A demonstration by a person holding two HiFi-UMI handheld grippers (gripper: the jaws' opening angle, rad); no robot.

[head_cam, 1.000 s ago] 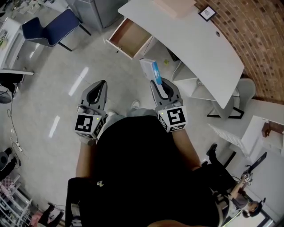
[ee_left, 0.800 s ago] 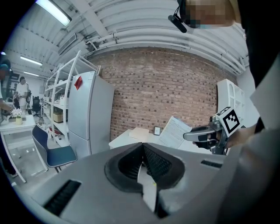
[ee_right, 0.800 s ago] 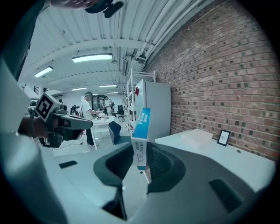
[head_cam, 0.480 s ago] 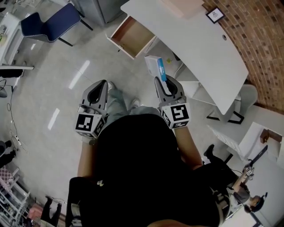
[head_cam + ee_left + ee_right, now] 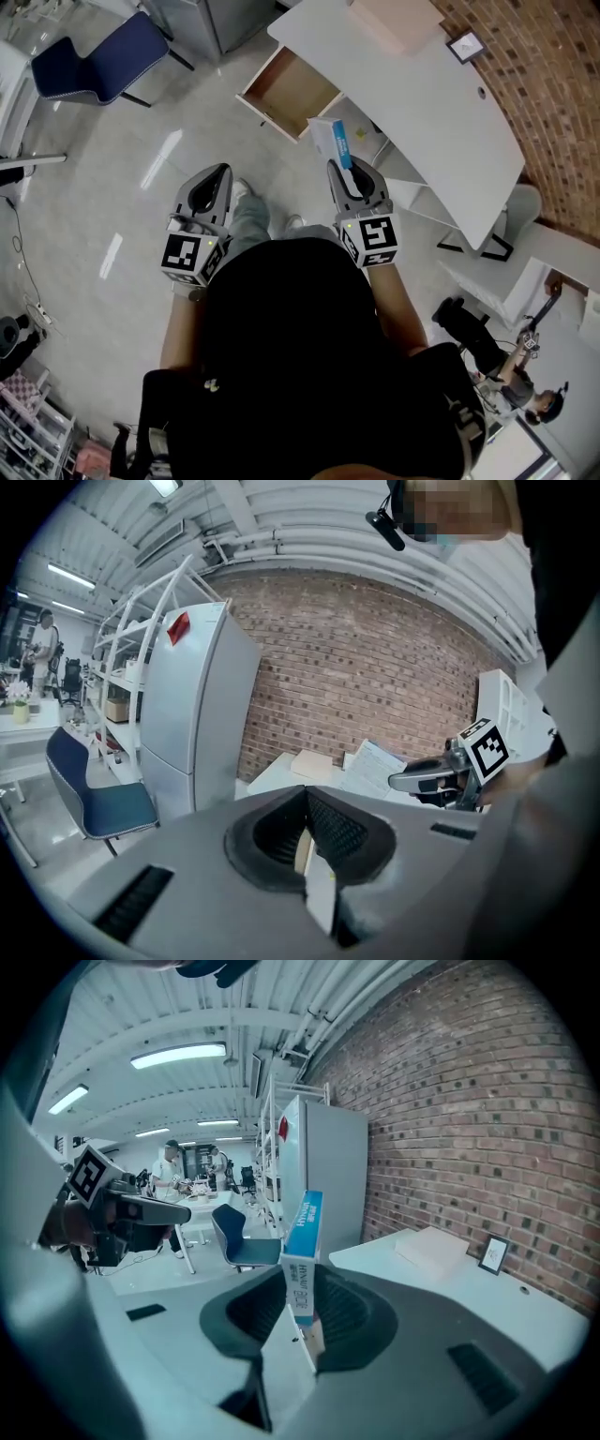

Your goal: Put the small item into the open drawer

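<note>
We saw the white counter (image 5: 441, 112) at 1 o'clock, its open drawer (image 5: 286, 94) at 12 o'clock. Our left gripper (image 5: 217, 172) was clenched on nothing. Our right gripper (image 5: 341, 169) grasped the small blue-and-white box (image 5: 334, 142) upright, at 5 o'clock from the drawer, outside it.

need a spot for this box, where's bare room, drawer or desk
The open drawer is bare, wall to wall. The white desk is free from the picture frame to its near end, crowded around the beige box.
</note>
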